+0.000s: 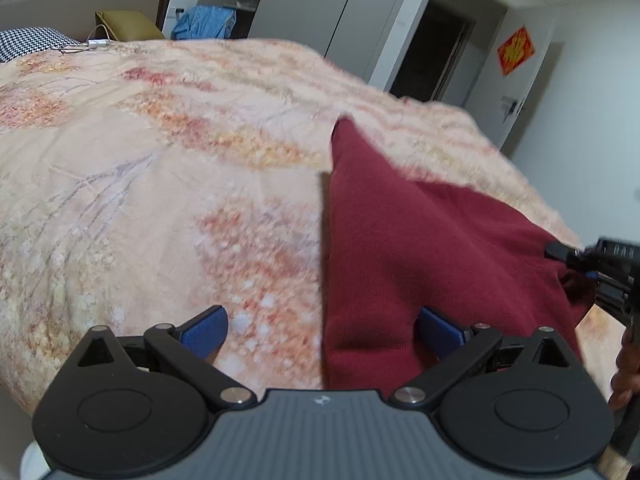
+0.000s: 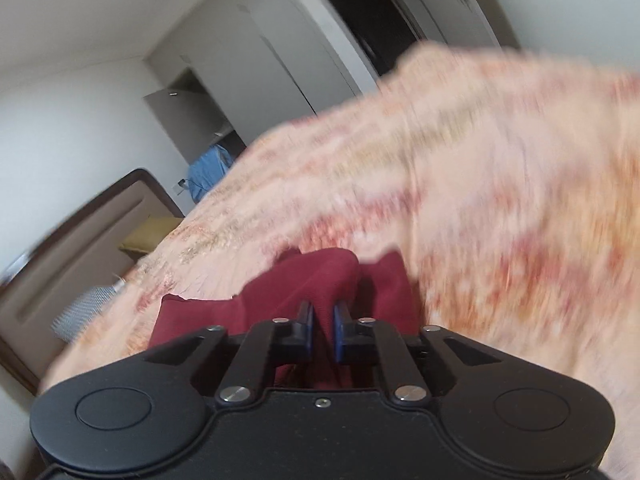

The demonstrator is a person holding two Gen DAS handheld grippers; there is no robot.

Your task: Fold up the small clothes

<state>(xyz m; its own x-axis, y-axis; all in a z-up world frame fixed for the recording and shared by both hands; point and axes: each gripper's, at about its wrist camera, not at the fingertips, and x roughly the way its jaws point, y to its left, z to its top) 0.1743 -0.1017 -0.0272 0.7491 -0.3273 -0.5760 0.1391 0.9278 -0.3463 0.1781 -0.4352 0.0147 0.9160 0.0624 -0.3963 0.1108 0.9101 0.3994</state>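
Maroon cloth (image 1: pixel 420 248) is lying on the bed (image 1: pixel 160 184) at three o'clock; the right gripper (image 2: pixel 323 330) is pinching its edge for folding (left gripper (image 1: pixel 322 330) fingers spread, waiting).

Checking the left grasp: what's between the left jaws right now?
Left wrist view: left gripper open; between the jaws lie bare bedspread and the red garment's near edge.

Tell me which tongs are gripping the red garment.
The right tongs: shut on a bunched fold of the red garment. The left tongs are spread open, clamping nothing.
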